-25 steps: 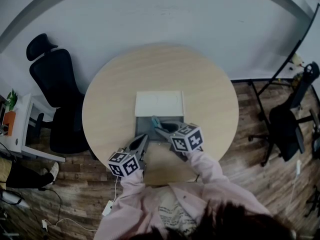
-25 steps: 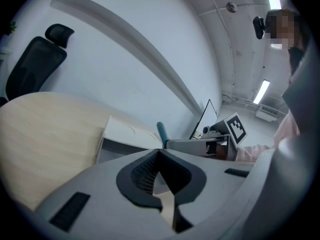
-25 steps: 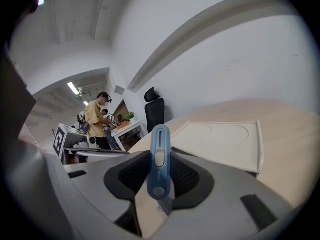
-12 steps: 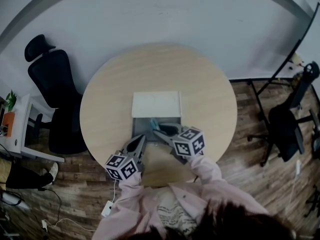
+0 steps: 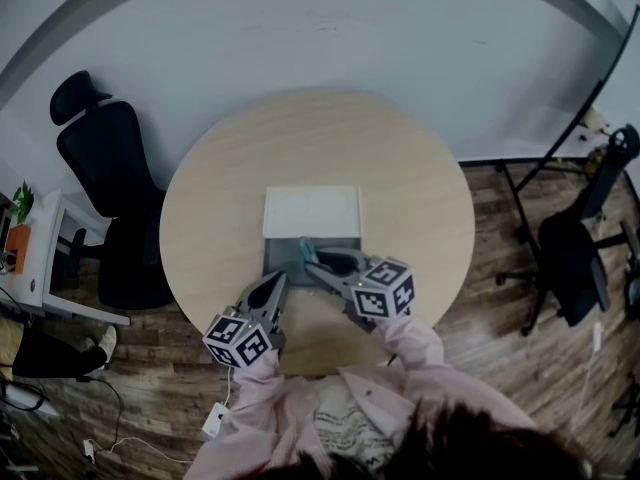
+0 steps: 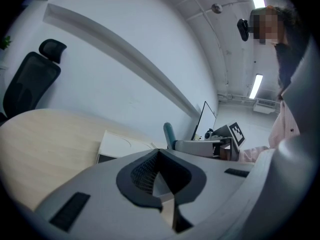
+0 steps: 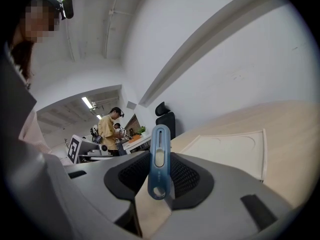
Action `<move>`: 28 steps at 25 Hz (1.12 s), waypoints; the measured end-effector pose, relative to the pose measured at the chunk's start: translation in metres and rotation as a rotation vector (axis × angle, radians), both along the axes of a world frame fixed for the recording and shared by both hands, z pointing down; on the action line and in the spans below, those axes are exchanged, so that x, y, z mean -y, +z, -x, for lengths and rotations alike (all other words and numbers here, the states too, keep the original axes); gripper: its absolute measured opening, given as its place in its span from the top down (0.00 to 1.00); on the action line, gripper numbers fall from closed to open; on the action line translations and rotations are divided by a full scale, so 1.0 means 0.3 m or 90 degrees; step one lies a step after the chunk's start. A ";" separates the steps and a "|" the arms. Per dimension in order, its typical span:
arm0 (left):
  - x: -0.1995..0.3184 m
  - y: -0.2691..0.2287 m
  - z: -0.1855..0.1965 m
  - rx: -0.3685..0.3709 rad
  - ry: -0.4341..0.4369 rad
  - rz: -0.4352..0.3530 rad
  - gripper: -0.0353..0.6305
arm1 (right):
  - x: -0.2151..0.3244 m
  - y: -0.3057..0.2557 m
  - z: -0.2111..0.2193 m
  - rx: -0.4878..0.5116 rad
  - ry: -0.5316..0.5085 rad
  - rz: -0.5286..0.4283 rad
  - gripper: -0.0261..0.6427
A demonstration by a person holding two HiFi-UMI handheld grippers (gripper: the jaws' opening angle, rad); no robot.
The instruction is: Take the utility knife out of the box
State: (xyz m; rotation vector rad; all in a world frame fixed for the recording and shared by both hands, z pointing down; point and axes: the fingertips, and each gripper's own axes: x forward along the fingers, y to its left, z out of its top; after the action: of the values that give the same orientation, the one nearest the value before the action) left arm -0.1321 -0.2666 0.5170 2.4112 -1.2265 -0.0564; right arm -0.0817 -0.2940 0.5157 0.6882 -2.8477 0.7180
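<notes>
One blue utility knife (image 7: 160,156) stands upright, pinched between the jaws of the right gripper (image 5: 318,265), over the single open box (image 5: 283,255) on the one round table (image 5: 400,168). The left gripper (image 5: 272,283), second of the two, hangs by the box's near corner, its jaws together on nothing.

From above, the right gripper (image 5: 318,266) hides much of the box (image 5: 283,260) interior; of the utility knife (image 5: 305,247) only a teal tip shows.

Round tbl (image 5: 200,198) w/ open box (image 5: 283,256)
</notes>
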 end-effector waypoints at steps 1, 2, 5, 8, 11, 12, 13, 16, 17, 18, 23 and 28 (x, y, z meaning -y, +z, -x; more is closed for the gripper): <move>-0.003 -0.002 0.000 0.001 0.000 -0.002 0.94 | -0.003 -0.006 -0.001 0.003 -0.002 -0.002 0.75; -0.006 -0.005 0.000 0.002 0.001 -0.004 0.94 | -0.007 -0.012 -0.001 0.006 -0.003 -0.005 0.75; -0.013 -0.017 -0.002 0.005 0.003 -0.011 0.94 | -0.015 -0.031 -0.001 0.012 -0.010 -0.012 0.75; -0.016 -0.028 -0.005 0.008 0.005 -0.017 0.94 | -0.021 -0.045 -0.005 0.017 -0.016 -0.020 0.75; -0.019 -0.034 -0.005 0.009 0.006 -0.020 0.94 | -0.025 -0.051 -0.006 0.017 -0.018 -0.026 0.76; -0.020 -0.037 -0.005 0.010 0.007 -0.021 0.94 | -0.026 -0.053 -0.006 0.017 -0.019 -0.027 0.76; -0.020 -0.042 -0.006 0.012 0.008 -0.023 0.94 | -0.027 -0.056 -0.007 0.017 -0.020 -0.029 0.76; -0.021 -0.058 -0.012 0.018 0.010 -0.030 0.94 | -0.036 -0.064 -0.013 0.018 -0.022 -0.033 0.76; -0.022 -0.062 -0.013 0.020 0.011 -0.032 0.94 | -0.039 -0.066 -0.014 0.019 -0.023 -0.034 0.76; -0.023 -0.065 -0.014 0.022 0.012 -0.034 0.94 | -0.041 -0.068 -0.015 0.020 -0.024 -0.035 0.76; -0.027 -0.068 -0.021 0.025 0.014 -0.035 0.94 | -0.046 -0.067 -0.021 0.023 -0.027 -0.037 0.76; -0.031 -0.066 -0.031 0.030 0.019 -0.034 0.94 | -0.052 -0.067 -0.025 0.025 -0.031 -0.035 0.76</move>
State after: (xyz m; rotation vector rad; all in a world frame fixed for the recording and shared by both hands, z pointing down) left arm -0.1227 -0.2573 0.4972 2.4886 -1.2248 -0.0232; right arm -0.0741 -0.2783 0.4955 0.6156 -2.9195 0.6557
